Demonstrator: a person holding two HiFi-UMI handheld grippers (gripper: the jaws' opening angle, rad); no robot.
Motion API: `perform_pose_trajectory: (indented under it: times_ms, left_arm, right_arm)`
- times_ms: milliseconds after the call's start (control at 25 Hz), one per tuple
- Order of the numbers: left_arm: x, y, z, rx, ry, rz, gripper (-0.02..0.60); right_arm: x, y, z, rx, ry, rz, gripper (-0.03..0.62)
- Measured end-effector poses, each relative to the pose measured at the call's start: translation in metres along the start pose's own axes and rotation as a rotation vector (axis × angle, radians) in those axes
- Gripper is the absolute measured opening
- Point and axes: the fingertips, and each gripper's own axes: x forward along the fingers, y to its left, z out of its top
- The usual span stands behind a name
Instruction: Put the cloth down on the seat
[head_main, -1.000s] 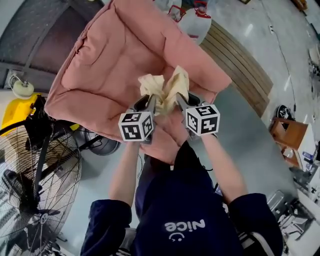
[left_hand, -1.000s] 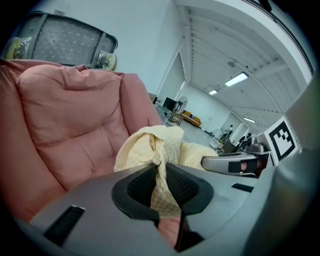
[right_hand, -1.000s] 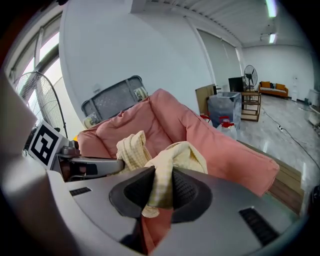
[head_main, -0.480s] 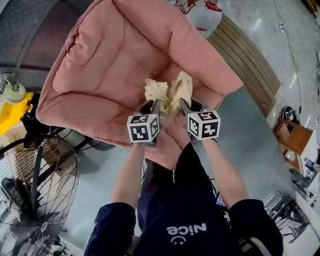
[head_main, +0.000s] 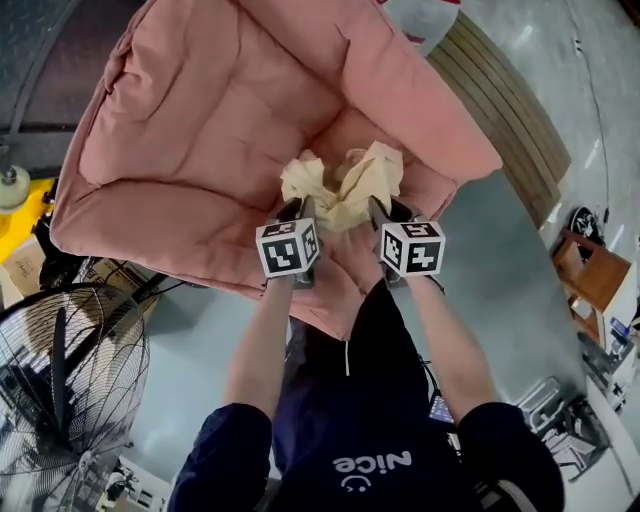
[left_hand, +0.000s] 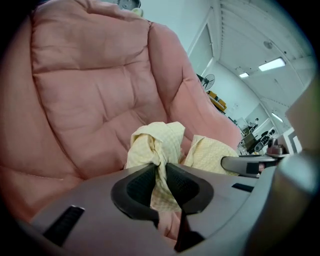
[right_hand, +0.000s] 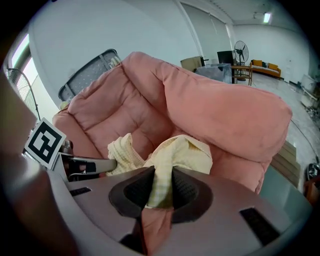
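A pale yellow checked cloth (head_main: 343, 186) hangs bunched between both grippers, just above the front of the pink padded chair's seat (head_main: 215, 150). My left gripper (head_main: 298, 212) is shut on one bunched end of the cloth (left_hand: 156, 150). My right gripper (head_main: 378, 210) is shut on the other end of the cloth (right_hand: 175, 160). The two grippers are side by side, close together. In the left gripper view the right gripper's finger (left_hand: 245, 164) shows at the right. The chair's backrest (right_hand: 125, 110) rises behind the cloth.
A black wire floor fan (head_main: 65, 380) stands at the lower left. A yellow object (head_main: 25, 265) lies left of the chair. Wooden slats (head_main: 520, 110) run along the floor at the right, and a brown wooden box (head_main: 595, 270) sits at the far right.
Both grippers have carried the cloth forward, further over the chair's seat. Their grip on the cloth is unchanged.
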Motion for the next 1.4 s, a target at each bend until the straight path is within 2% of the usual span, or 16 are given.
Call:
perform_pose_trajectory:
  times_ms: [160,240,400,680,840,960,1040,1160,1400]
  left_arm:
    - [0.015,0.014,-0.018,0.014,0.053,0.054,0.08]
    - [0.026,0.018,-0.025,0.027,0.075,0.057,0.08]
    - [0.052,0.026,-0.037,0.104,0.134,0.04,0.08]
    - [0.065,0.053,-0.053,0.059,0.194,0.086,0.08]
    - [0.075,0.054,-0.05,0.03,0.192,0.082,0.08]
    - [0.08,0.045,-0.051,0.031,0.171,0.097,0.081]
    - [0.077,0.04,-0.05,0.016,0.156,0.102,0.104]
    - [0.069,0.031,-0.051,-0.03,0.144,0.056,0.218]
    - [0.034,0.007,-0.05,0.039,0.123,0.02,0.239]
  right_arm:
    - [0.015,-0.011,-0.021,0.01,0.045,-0.028,0.094]
    - [0.025,-0.016,-0.028,0.021,0.057,-0.029,0.093]
    - [0.05,-0.026,-0.046,0.02,0.115,-0.033,0.094]
    - [0.074,-0.022,-0.067,-0.017,0.188,-0.023,0.094]
    - [0.085,-0.028,-0.075,-0.006,0.225,-0.034,0.095]
    - [0.083,-0.042,-0.079,-0.011,0.228,-0.045,0.148]
    - [0.076,-0.043,-0.076,-0.003,0.221,-0.047,0.195]
    - [0.064,-0.034,-0.064,-0.006,0.171,-0.039,0.211]
    - [0.03,-0.014,-0.044,0.02,0.1,-0.016,0.216]
